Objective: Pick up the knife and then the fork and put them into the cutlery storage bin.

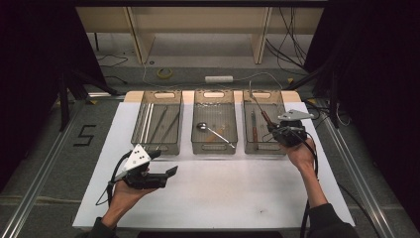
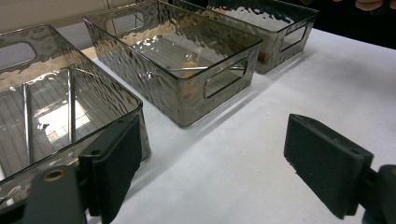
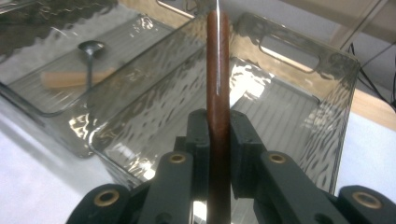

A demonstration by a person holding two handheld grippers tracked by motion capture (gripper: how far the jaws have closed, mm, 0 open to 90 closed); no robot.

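The white table [image 1: 213,193] bears three clear ribbed bins in a row along its far part; the middle bin [image 1: 214,126] serves as landmark here. In front of that bin the tabletop is bare and wide, running to the near edge.

The left bin [image 1: 158,124], just left of the middle bin with a narrow gap between them, holds thin metal rods. The right bin [image 1: 263,126], just right of the middle bin, holds a brown-handled utensil lying on its floor. In the middle bin itself lie a ladle-like spoon [image 1: 214,133] and a pale wooden piece.

The person's right forearm reaches up from the near right corner, hand raised at the front right corner of the right bin. The right gripper [image 3: 218,140] has its jaws closed narrowly on a wooden-handled utensil [image 3: 218,84], which stands nearly upright over the right bin's near wall, its metal tip pointing away above the bin (what kind of head it bears cannot be told).

The left forearm comes in from the near left, the hand low and in front of the left bin, left and nearer than the middle bin. The left gripper [image 2: 212,158] lies level over bare table, jaws spread wide and holding nothing, one pad [image 2: 119,161] close to the left bin's front corner.
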